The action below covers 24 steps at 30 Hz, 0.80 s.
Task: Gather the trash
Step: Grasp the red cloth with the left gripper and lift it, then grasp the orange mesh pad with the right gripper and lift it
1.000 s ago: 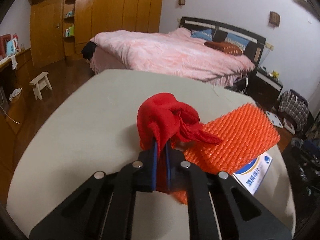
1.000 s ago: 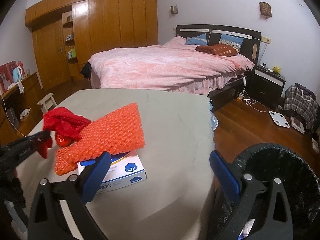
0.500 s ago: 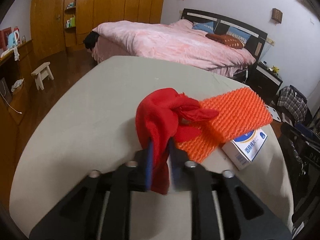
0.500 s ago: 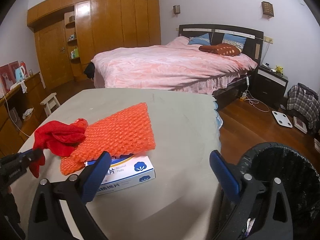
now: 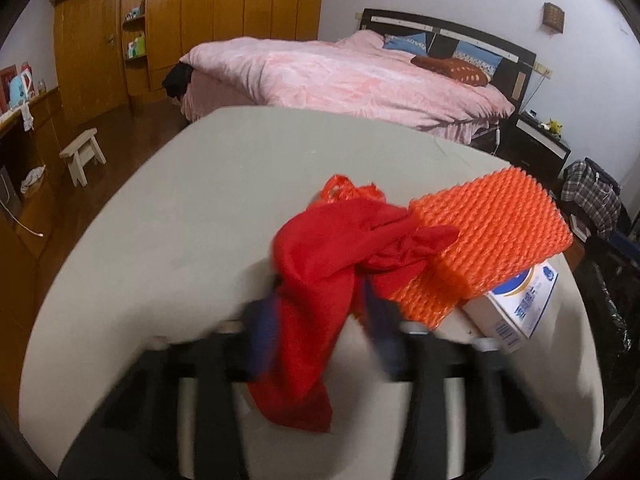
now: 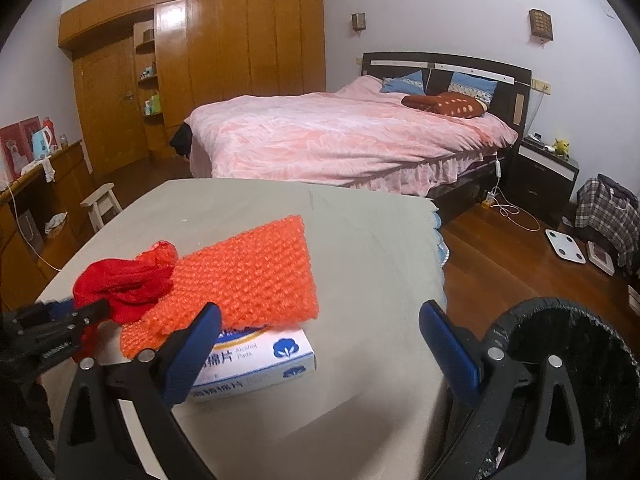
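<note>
1. Your left gripper (image 5: 320,320), low in the centre of the left wrist view, has the red cloth (image 5: 320,276) between its blue pads. The jaws stand a little apart and are closing. The picture is blurred there, so I cannot tell whether the pads press on the cloth yet.

2. The cloth lies crumpled on the grey table (image 5: 180,220), its right side touching the orange foam net (image 5: 492,228). A tail of it hangs down between the fingers toward the bottom of the frame.

3. The net rests tilted on the white box of alcohol pads (image 6: 256,364), at lower centre-left of the right wrist view. A small red plastic scrap (image 6: 160,252) peeks out just behind the cloth.

4. Your right gripper (image 6: 320,344) has its jaws wide apart with nothing between them, low in its own frame. The black trash bin (image 6: 560,360) sits at lower right, beyond the table edge.

5. Risk: if you lift before the pads bite, the cloth is likely to slip out, since only a thin fold sits between them.

6. Risk: the cloth overlaps the net, so a lift could drag the net off the box, or tip it over the near edge.

7. Risk: the hanging tail could snag on the bin rim and leave the cloth draped outside.
</note>
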Motion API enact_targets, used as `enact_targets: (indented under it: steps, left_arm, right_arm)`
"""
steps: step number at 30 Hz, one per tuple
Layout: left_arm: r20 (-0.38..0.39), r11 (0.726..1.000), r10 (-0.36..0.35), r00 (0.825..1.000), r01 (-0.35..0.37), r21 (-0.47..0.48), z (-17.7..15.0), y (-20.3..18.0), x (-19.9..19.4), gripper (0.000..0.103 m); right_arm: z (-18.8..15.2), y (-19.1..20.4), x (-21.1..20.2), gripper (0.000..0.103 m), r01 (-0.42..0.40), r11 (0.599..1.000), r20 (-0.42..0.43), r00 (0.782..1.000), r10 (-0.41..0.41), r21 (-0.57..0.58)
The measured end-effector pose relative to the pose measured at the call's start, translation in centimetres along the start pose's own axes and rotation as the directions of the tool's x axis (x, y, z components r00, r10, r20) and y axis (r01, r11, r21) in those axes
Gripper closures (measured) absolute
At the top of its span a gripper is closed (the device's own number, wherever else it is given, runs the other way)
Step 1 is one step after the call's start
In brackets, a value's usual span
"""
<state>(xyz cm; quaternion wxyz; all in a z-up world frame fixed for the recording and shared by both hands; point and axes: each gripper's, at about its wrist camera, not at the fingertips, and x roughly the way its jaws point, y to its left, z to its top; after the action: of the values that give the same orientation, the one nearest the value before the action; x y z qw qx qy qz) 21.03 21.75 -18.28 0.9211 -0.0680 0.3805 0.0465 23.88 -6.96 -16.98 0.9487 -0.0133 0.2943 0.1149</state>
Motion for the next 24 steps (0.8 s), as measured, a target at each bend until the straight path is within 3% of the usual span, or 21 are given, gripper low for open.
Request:
enact_targets:
  steps: [2, 9, 15, 20, 22, 24]
  left_arm:
    - [-0.012, 1.0, -0.011, 1.0, 0.011, -0.008, -0.2, 0.2, 0.2, 0.096]
    - [0.074, 1.0, -0.016, 0.997, 0.017, -0.005, 0.3, -0.5, -1.9, 0.098]
    - [0.133, 0.999, -0.052, 0.99, 0.054, -0.009, 1.3, -1.6, -3.5, 0.098]
    - [0.129, 0.998, -0.052, 0.99, 0.055, -0.021, 1.6, -1.9, -3.1, 0.098]
    - [0.126, 0.998, -0.052, 0.991, 0.056, -0.025, 1.6, -2.0, -3.1, 0.098]
    - [0.125, 0.998, -0.051, 0.991, 0.055, -0.024, 1.5, -2.1, -3.1, 0.098]
  right_arm:
    - [0.5, 0.3, 0.2, 0.006, -0.007, 1.0, 0.005, 1.0, 0.007, -0.005]
    - [1.9, 1.2, 1.7, 0.006, -0.004, 1.0, 0.009, 1.0, 0.004, -0.03]
    - [1.6, 1.3, 3.6, 0.008, -0.03, 0.999, -0.038, 0.999, 0.028, -0.027]
    - [1.0, 1.7, 4.3, 0.032, -0.085, 0.996, -0.09, 0.993, 0.083, -0.024]
    - [0.7, 1.8, 4.4, 0.053, -0.121, 0.992, -0.112, 0.987, 0.117, -0.024]
    - [0.5, 2.0, 4.4, 0.064, -0.14, 0.99, -0.13, 0.982, 0.136, -0.024]
